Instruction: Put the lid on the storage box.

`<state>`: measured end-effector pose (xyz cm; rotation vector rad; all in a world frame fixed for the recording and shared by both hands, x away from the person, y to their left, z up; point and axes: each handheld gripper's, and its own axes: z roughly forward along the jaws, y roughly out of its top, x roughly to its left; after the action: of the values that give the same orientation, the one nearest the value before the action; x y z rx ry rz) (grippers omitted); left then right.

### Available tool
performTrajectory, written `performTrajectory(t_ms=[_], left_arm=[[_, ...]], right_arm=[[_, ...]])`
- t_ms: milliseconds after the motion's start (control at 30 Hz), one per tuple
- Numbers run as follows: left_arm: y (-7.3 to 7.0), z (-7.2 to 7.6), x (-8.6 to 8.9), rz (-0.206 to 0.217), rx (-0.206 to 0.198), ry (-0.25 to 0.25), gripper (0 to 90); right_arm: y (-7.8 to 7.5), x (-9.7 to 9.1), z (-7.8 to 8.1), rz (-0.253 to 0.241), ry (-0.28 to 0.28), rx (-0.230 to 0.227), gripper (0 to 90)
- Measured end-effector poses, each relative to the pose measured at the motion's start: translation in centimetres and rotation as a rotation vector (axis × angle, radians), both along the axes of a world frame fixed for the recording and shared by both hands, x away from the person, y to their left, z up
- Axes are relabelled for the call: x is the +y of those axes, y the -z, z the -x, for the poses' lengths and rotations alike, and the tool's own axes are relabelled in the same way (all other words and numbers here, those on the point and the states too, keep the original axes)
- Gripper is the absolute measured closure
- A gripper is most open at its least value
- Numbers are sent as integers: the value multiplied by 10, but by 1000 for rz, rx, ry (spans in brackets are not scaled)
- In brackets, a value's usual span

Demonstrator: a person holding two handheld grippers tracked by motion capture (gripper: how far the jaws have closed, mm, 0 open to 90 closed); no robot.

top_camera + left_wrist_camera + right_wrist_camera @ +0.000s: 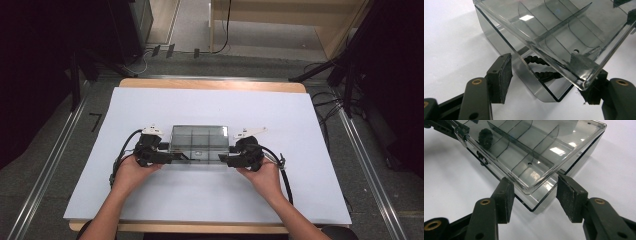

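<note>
Two black jaws of the right gripper (534,197) stand spread apart around a near corner of a clear smoky plastic box (534,155) with inner dividers, not clamping it. The left gripper (544,80) is likewise spread around the other near corner. The box sits mid-table on a white sheet (210,200), between both hands.

White-covered surface (210,200) with wood edge; clear smoky divided box (199,137) sits on it, near center.

Divided box (199,142) on table (300,200), between claws.
</note>
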<state>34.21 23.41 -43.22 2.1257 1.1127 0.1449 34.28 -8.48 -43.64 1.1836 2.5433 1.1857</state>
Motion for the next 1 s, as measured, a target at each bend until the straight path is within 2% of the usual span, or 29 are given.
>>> performTrajectory(t_ms=[133,300,467,833,1000], left_arm=[[0,4,4,28,-1,-2,353],[-1,4,4,31,3,9,347],[0,6,-1,3,6,34,341],[1,6,-1,8,7,37,330],[2,7,-1,-8,8,47,328]], right_arm=[[0,0,0,-1,0,1,494],[0,0,0,0,-1,1,495],[0,-1,1,4,-6,1,496],[2,-1,3,9,-5,1,497],[3,-1,5,15,-5,-1,500]])
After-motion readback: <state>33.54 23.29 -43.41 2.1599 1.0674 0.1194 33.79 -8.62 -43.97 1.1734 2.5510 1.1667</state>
